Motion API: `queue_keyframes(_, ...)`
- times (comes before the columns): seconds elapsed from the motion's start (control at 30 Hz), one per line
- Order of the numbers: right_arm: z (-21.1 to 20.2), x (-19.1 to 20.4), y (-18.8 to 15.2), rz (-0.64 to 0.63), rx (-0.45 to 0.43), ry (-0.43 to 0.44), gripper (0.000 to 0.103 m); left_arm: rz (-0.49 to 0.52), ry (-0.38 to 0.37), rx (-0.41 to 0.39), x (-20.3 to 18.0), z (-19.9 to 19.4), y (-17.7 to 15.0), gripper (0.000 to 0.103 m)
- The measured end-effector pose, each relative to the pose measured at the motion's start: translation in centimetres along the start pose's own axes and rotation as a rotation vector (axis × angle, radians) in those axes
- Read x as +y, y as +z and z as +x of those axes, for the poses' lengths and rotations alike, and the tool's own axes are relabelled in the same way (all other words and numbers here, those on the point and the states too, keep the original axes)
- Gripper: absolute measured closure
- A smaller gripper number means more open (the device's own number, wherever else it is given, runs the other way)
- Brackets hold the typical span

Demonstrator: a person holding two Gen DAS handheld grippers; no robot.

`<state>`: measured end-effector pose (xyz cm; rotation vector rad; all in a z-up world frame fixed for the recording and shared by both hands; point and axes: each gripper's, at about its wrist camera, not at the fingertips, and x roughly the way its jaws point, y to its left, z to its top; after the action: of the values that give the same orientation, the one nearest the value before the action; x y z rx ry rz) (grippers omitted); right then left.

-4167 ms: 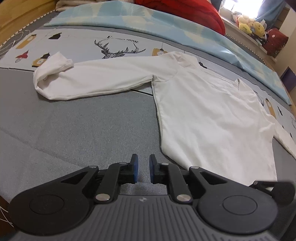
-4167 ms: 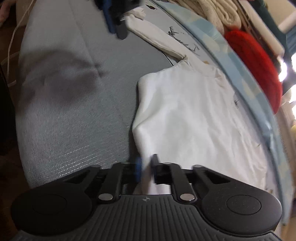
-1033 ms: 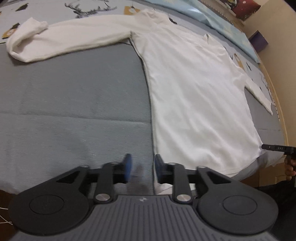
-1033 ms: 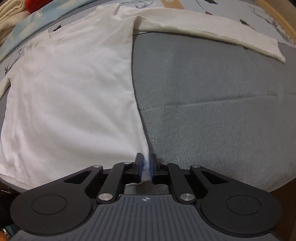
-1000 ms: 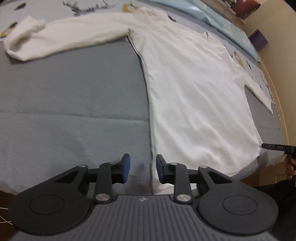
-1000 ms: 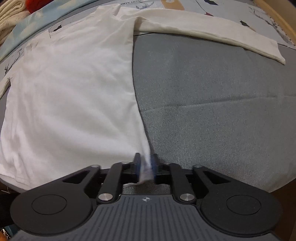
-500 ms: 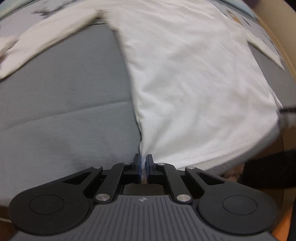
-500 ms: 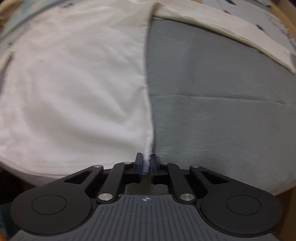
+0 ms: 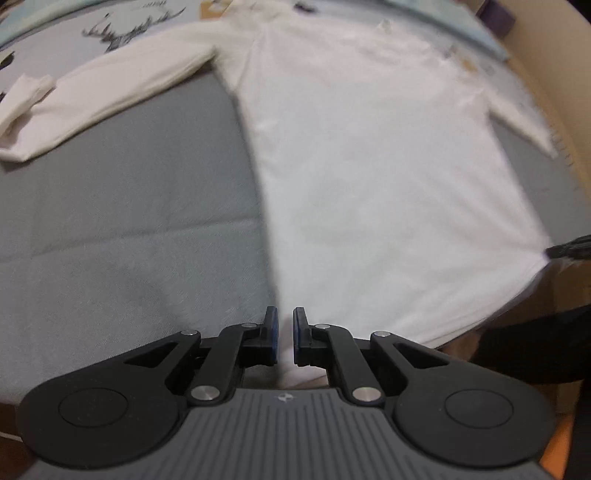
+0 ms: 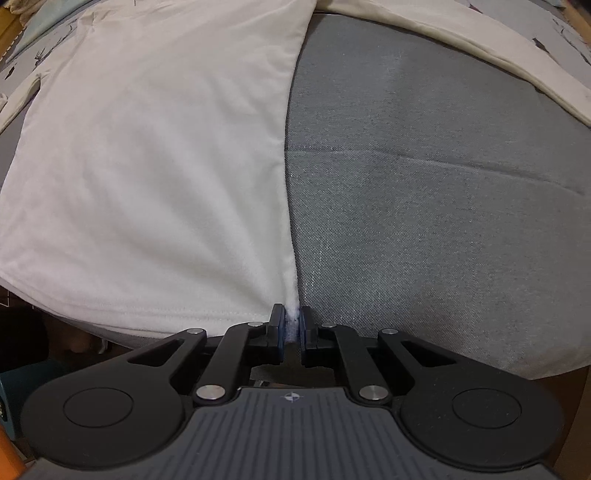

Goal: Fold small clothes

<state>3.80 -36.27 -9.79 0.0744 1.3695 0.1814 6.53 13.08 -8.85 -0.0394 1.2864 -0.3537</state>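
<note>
A white long-sleeved shirt (image 9: 369,155) lies spread flat on a grey bed cover (image 9: 129,229), sleeves out to both sides. My left gripper (image 9: 284,325) is shut on the shirt's bottom left hem corner, white cloth between its blue pads. In the right wrist view the shirt (image 10: 155,147) fills the left half and my right gripper (image 10: 291,321) is shut on the bottom right hem corner. The right gripper's tip also shows in the left wrist view (image 9: 569,251) at the far hem corner.
The left sleeve (image 9: 92,96) stretches out over a printed sheet with a deer drawing (image 9: 125,29). The right sleeve (image 10: 480,48) lies along the back of the grey cover (image 10: 443,203). The bed's front edge runs just under both grippers.
My left gripper closed onto the left hem corner, having been open beside it a second ago. The right gripper stayed shut on its corner. Both views moved in closer over the shirt.
</note>
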Motion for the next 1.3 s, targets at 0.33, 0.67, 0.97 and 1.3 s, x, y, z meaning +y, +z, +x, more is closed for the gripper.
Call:
queue_keyframes(0.33,0.2,0.8,-1.3,-0.048,-0.024,-0.026,0.093,0.101,0.088,0.141,-2.3,3.5,-0.5,0.089)
queue_keyframes(0.67,0.5,-0.1,-1.0,-0.018,-0.042,-0.089,0.076,0.135,0.130,0.160,-3.5,4.2,0.2,0.078)
queue_keyframes(0.97,-6.0,-4.7,-0.4,0.335,-0.567,-0.076,0.074,0.061,0.118,-0.193,-7.9,-1.3,4.5,0.051)
queue_keyframes(1.3,-6.9,-9.5,0.4,0.577,-0.668,-0.152,0.074,0.178,0.367,-0.676,-18.5,-4.5,10.2,0.019)
